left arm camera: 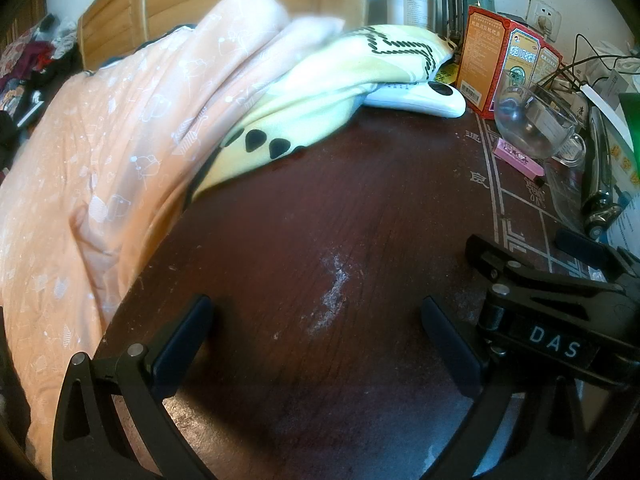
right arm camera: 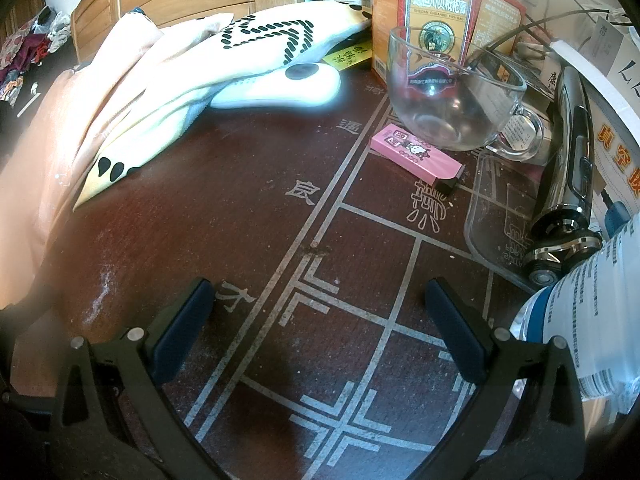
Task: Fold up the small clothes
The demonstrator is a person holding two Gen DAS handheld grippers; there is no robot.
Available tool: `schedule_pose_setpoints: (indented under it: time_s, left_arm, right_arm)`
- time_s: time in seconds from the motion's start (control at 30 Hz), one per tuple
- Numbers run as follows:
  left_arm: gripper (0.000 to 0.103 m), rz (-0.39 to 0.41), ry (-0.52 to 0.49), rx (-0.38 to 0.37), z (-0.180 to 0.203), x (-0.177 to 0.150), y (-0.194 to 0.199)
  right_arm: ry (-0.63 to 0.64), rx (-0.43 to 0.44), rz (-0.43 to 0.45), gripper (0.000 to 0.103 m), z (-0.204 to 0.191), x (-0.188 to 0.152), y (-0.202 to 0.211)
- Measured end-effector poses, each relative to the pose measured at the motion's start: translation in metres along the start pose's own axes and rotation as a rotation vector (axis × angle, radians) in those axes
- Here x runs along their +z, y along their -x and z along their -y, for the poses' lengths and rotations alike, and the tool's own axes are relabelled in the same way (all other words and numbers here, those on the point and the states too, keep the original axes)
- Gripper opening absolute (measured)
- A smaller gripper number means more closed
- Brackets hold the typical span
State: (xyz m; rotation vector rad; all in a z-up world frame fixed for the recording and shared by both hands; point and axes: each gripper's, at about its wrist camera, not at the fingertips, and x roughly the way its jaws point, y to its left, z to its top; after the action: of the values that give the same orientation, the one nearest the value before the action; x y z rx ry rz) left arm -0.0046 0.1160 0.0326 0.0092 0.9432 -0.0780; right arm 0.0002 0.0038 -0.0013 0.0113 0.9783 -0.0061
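We find the clothes heaped at the table's far left: a peach garment (left arm camera: 120,152) draped over the edge, a yellow garment (left arm camera: 320,80) with black marks lying on it and partly over a white remote (left arm camera: 420,98). Neither gripper touches them.

The left view shows most of the peach cloth and a pale scuff (left arm camera: 334,292) on the bare table (left arm camera: 320,208); it also catches the right gripper's (left arm camera: 560,280) black frame, lettered DAS, at its right edge. The right view alone shows clearly the white board lines (right arm camera: 332,200), a glass cup (right arm camera: 452,100), a pink box (right arm camera: 416,156), red cartons (right arm camera: 436,12) and a shaver (right arm camera: 568,184).

The left gripper (left arm camera: 316,344) hovers low over bare wood, jaws wide and empty. The right gripper (right arm camera: 320,328) hovers over the board lines, likewise wide and empty.

A labelled bottle (right arm camera: 592,312) is cut off at right. The room beyond is blurred.
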Motion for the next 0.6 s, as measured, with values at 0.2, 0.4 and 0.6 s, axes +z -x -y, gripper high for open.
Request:
schedule_pose_setpoints:
  time_s: [0.2,0.4,0.6]
  left_arm:
    - [0.103,0.000,0.000,0.000,0.0011,0.0000,0.0006]
    - [0.103,0.000,0.001,0.000,0.0023,-0.0001,0.0013]
    - [0.103,0.000,0.001,0.000,0.0013,0.0008,-0.0003]
  right_arm:
    - [0.000,0.000,0.000,0.103,0.0008,-0.0002,0.0013]
    - [0.000,0.000,0.000,0.103,0.0008,-0.0001,0.0014]
    - [0.000,0.000,0.000,0.103,0.0005,-0.0001,0.0009]
